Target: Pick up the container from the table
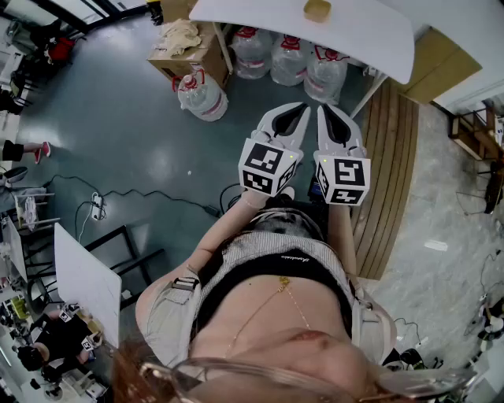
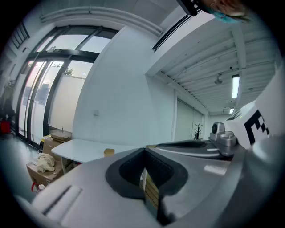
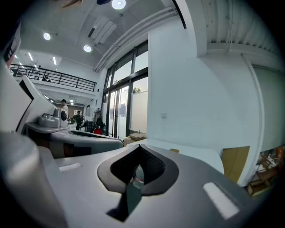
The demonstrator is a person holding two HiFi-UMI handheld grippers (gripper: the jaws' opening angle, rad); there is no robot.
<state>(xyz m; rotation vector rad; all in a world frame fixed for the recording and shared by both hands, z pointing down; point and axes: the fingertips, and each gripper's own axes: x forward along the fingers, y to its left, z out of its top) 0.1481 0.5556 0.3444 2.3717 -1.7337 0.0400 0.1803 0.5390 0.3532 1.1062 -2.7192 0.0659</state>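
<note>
A small tan container [image 1: 317,10] sits on the white table [image 1: 354,35] at the top of the head view. It also shows as a small tan box [image 2: 108,152] on the table [image 2: 80,149] in the left gripper view, and as a tan spot [image 3: 174,150] in the right gripper view. My left gripper [image 1: 295,112] and right gripper [image 1: 329,112] are held side by side in front of my body, well short of the table and pointing towards it. Both have their jaws together with nothing between them, as the left gripper [image 2: 144,150] and right gripper [image 3: 140,148] show in their own views.
Several big water jugs [image 1: 285,57] stand under the table, and one more [image 1: 203,94] beside a cardboard box [image 1: 186,49]. Wooden planks [image 1: 391,169] lie at the right. A power strip with cable [image 1: 97,206] is on the floor at the left, near a white board [image 1: 83,279].
</note>
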